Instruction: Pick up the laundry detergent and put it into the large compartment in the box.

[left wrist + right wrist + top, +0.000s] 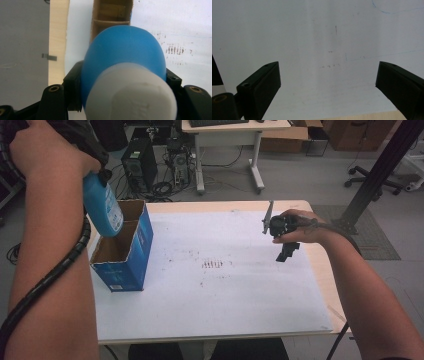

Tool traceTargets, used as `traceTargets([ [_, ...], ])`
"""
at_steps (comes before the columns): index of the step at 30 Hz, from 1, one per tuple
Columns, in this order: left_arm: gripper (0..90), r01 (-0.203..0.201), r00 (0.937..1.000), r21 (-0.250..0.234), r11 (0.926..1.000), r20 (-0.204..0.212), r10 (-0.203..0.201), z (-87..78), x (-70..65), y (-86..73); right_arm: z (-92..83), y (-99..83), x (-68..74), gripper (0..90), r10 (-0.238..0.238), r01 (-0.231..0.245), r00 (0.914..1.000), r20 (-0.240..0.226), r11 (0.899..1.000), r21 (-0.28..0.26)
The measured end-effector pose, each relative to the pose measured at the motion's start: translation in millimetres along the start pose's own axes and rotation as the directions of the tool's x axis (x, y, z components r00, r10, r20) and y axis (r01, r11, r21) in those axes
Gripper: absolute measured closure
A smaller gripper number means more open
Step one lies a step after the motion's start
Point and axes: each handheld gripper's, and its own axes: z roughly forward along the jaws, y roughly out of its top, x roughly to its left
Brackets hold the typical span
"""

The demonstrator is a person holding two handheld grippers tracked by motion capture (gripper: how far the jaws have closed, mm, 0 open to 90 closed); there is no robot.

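A blue bottle (102, 207) with a white cap hangs bottom down above the open blue cardboard box (122, 247) at the table's left. My left gripper (97, 172) is shut on the bottle near its neck. In the left gripper view the white cap (132, 96) faces the camera, the blue body (125, 47) points down toward the box's divided brown inside (111, 15), and the black jaws press on both sides. My right gripper (286, 252) hovers over the table's right side, open with nothing between its jaws; its own view looks down on the bare white sheet (319, 37).
A white sheet (210, 270) with small brown marks covers most of the wooden table (325, 275). Beyond the far edge stand a computer tower (140, 165), cables, a desk and an office chair base. A black slanted post (380, 170) rises at the right.
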Motion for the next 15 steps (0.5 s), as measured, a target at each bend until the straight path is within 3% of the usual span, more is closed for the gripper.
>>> traceTargets([
  [8, 37.2, 0.005, 0.9998, 0.001, 1.0, -0.018, -0.004, 18.1, 5.3, 0.7, -1.9, -1.3, 1.6, 5.7, 0.003, -0.003, 1.0, 0.002, 1.0, -0.002],
  [15, 37.2, 0.007, 1.0, 0.026, 0.9996, -0.005, -0.006, 39.6, 11.4, 1.5, -2.1, -0.1, 2.1, 5.7, 0.003, -0.003, 1.0, 0.003, 1.0, 0.001],
])
